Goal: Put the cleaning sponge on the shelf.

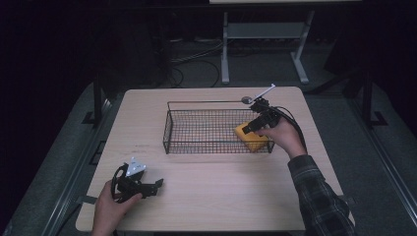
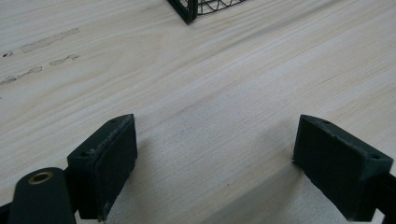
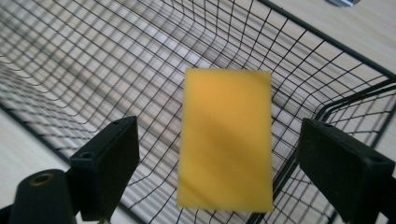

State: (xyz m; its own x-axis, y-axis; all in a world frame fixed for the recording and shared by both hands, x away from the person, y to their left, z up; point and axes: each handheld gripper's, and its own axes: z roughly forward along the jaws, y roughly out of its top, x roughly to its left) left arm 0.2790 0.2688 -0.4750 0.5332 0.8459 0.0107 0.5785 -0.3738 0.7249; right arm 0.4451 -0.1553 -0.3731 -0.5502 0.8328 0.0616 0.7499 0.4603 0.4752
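Wire basket (image 1: 216, 125) on the worktop (image 1: 211, 191) toward its far side, sponge (image 1: 251, 137) inside the basket's right end, right gripper (image 1: 252, 126) just above it, left gripper (image 1: 147, 186) on the worktop's near-left, well apart from the basket

You will find no readable text, label, brand, number or sign in any of the views.
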